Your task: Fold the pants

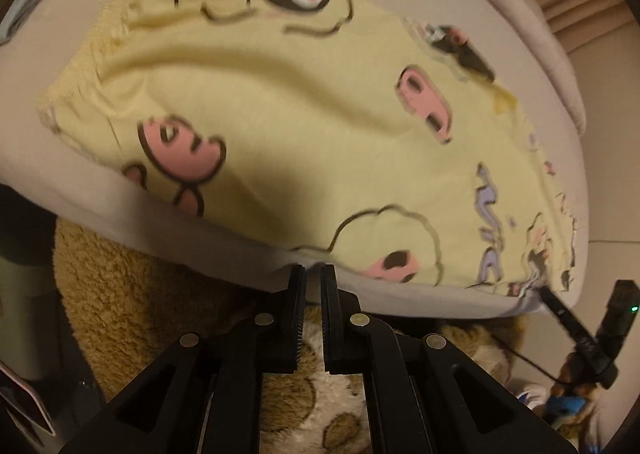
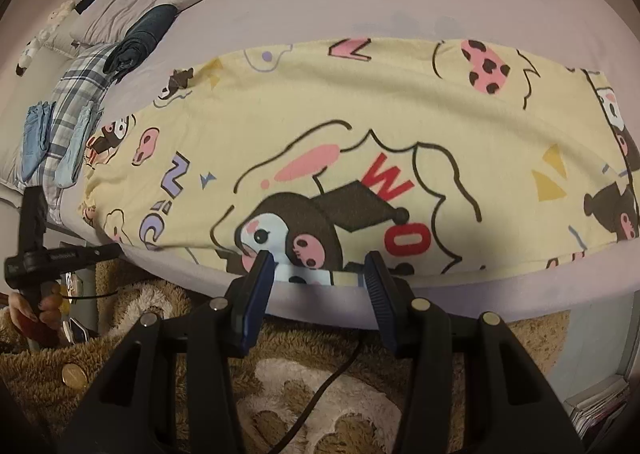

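Yellow cartoon-print pants (image 2: 360,142) lie flat on the bed (image 2: 360,6). The right gripper (image 2: 320,266) is spread at the hem (six o'clock); the left gripper (image 1: 313,274) is nearly pressed together, empty.

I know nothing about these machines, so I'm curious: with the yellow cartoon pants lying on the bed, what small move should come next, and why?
Probably ease the right tongs forward and close them on the near edge of the pants. They stand open right at that hem, gripping nothing, while the left tongs are nearly shut, short of the cloth near the mattress edge. The pants lie flat, so a fold seems to need an edge pinched first.
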Tool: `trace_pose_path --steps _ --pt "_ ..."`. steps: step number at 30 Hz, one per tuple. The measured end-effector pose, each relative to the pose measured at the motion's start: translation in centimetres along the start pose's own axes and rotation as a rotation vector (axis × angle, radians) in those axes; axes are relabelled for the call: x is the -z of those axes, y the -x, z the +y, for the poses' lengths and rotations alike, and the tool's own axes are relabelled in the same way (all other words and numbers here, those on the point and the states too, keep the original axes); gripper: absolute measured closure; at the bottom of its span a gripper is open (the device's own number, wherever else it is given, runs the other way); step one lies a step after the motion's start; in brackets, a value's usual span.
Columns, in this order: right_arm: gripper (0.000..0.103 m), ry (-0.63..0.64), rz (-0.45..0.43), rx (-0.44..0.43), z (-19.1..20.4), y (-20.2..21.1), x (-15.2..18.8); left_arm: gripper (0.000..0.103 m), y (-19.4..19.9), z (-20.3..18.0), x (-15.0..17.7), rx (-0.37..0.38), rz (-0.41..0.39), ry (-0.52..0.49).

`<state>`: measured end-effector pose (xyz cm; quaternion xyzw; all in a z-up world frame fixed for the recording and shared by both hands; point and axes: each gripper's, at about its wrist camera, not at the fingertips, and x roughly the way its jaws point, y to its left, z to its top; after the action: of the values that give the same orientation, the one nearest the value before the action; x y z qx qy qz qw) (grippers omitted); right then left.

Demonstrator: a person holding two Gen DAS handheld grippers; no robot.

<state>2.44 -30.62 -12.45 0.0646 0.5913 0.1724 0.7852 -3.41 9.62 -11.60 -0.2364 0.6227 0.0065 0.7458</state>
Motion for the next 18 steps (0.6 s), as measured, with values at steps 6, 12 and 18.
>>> trace_pose_path --steps 6,12,18 --pt "0.055 -0.023 0.011 -0.011 -0.2 -0.4 1.0 0.102 1.8 -1.0 -1.0 -0.009 -0.059 -0.042" --pt "0.057 0.018 -0.014 0.059 0.4 -1.2 0.6 0.102 1.6 -2.8 -2.0 -0.002 -0.090 -0.089" --pt "0.058 0.094 -0.060 0.148 1.6 -2.0 -0.1 0.102 1.1 -3.9 -2.2 0.021 -0.082 -0.124"
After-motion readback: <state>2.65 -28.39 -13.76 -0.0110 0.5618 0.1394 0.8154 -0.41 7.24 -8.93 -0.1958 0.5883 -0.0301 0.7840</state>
